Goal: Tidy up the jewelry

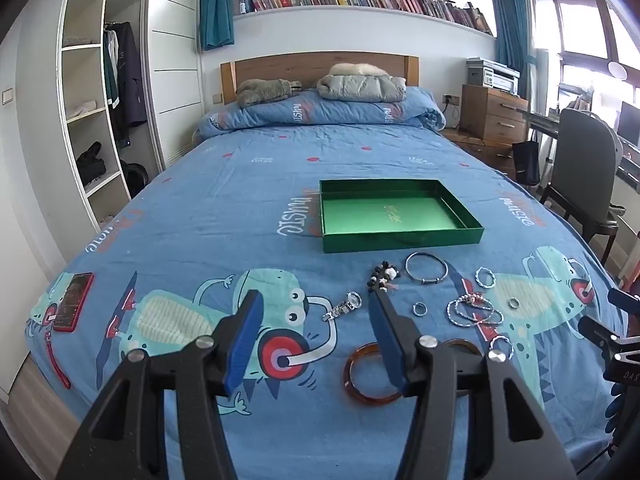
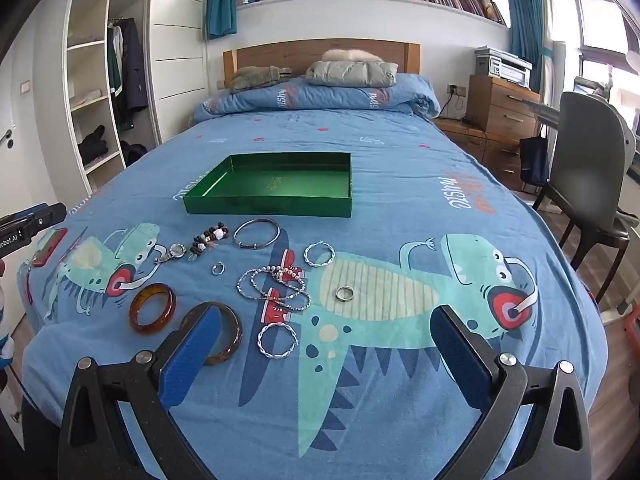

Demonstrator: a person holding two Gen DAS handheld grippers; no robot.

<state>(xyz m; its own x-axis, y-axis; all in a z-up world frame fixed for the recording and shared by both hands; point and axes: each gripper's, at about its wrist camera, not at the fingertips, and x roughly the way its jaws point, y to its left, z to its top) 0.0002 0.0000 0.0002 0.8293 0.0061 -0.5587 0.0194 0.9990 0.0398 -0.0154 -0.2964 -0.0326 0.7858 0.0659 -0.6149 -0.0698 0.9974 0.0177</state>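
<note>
On the dinosaur bedspread (image 2: pixel 400 168), jewelry sat loose in front of the empty green tray (image 2: pixel 272 202). Both grippers were spread wide, holding nothing; the right gripper (image 2: pixel 326 330) was nearest the twisted silver hoop (image 2: pixel 278 341), dead ahead between its fingers.

The tray (image 2: pixel 276 202) looks like glossy green card with a shiny inside. The bedsheet (image 2: pixel 400 216) is matt printed cloth. The bangles (image 2: pixel 152 307) look like smooth, glossy amber plastic or resin. The rings (image 2: pixel 345 293) and the watch (image 2: pixel 176 251) are shiny metal. The headboard (image 2: pixel 280 54) is smooth wood.
</note>
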